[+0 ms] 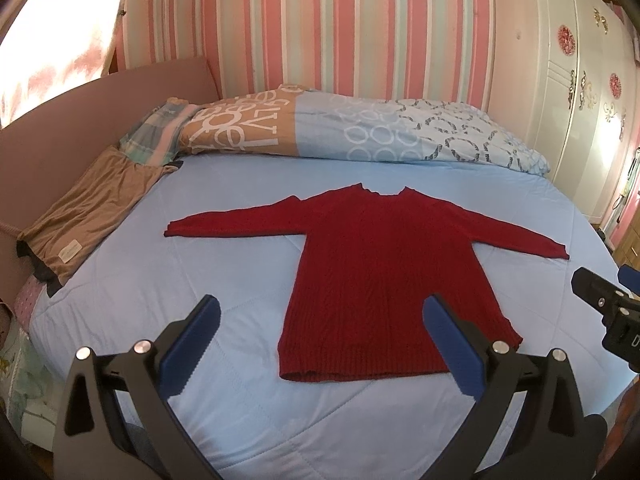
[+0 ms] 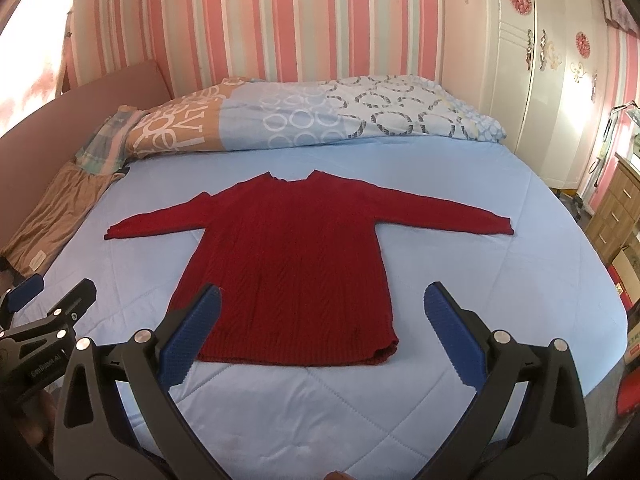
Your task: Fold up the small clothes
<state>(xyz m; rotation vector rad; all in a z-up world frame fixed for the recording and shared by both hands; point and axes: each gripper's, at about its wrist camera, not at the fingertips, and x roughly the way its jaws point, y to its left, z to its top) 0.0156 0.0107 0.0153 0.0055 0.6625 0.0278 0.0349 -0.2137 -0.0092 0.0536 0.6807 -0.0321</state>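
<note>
A dark red knit sweater [image 1: 384,272] lies flat on the light blue bed [image 1: 224,264], both sleeves spread out sideways, hem toward me. It also shows in the right wrist view [image 2: 292,264]. My left gripper [image 1: 320,320] is open and empty, held above the bed in front of the hem. My right gripper [image 2: 322,312] is open and empty too, above the hem's right part. The right gripper shows at the right edge of the left wrist view [image 1: 608,308]; the left gripper shows at the left edge of the right wrist view [image 2: 52,308].
A folded patterned duvet [image 1: 360,128] lies along the far side of the bed. A brown garment [image 1: 88,224] lies at the left edge by the headboard [image 1: 60,144]. A white wardrobe [image 2: 560,60] and wooden drawers [image 2: 620,208] stand to the right.
</note>
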